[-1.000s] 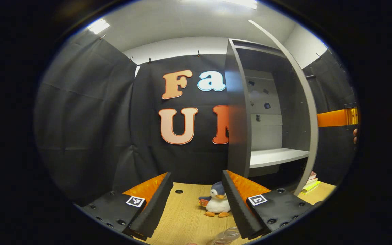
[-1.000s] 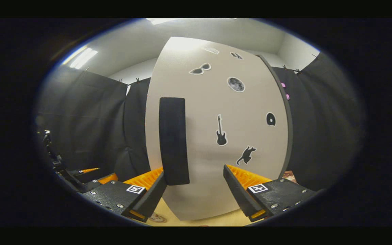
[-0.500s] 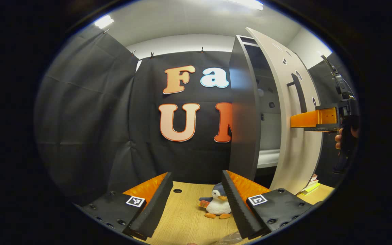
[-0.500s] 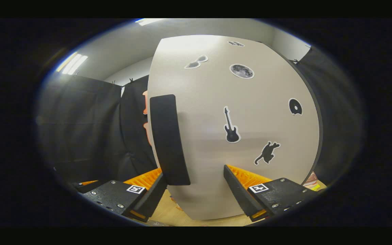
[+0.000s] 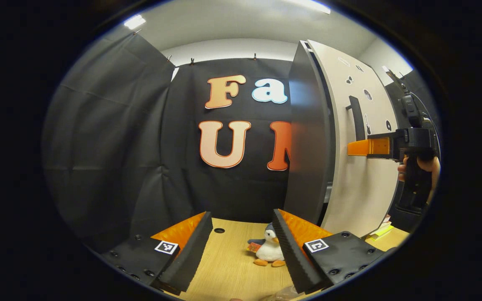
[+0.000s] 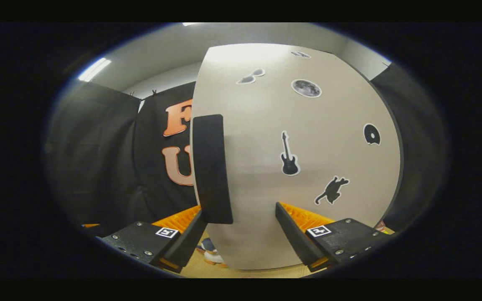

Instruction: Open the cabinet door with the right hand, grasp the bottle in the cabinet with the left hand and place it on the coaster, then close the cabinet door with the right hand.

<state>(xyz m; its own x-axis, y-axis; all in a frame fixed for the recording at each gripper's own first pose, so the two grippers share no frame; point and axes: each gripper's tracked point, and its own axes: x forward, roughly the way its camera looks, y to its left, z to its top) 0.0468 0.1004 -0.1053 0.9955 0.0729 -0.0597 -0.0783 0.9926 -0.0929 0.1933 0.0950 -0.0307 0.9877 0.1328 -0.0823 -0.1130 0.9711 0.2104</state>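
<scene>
Now my right gripper (image 6: 239,234) is spread wide at the cabinet door (image 6: 308,167), its handle (image 6: 211,167) just ahead, gripping nothing. My left gripper (image 5: 241,251) also gapes empty over the table (image 5: 232,271), the bottle (image 5: 283,293) a clear sliver below its fingers, a penguin plush (image 5: 268,251) beyond. Only a narrow gap remains into the cabinet (image 5: 308,146), so I cannot see its contents.

- Tabletop (image 5: 228,271): light wood grain, one small dark hole near the back.
- Penguin plush (image 5: 268,251) upright on it.
- Stacked books (image 5: 381,230) at far right edge.
</scene>
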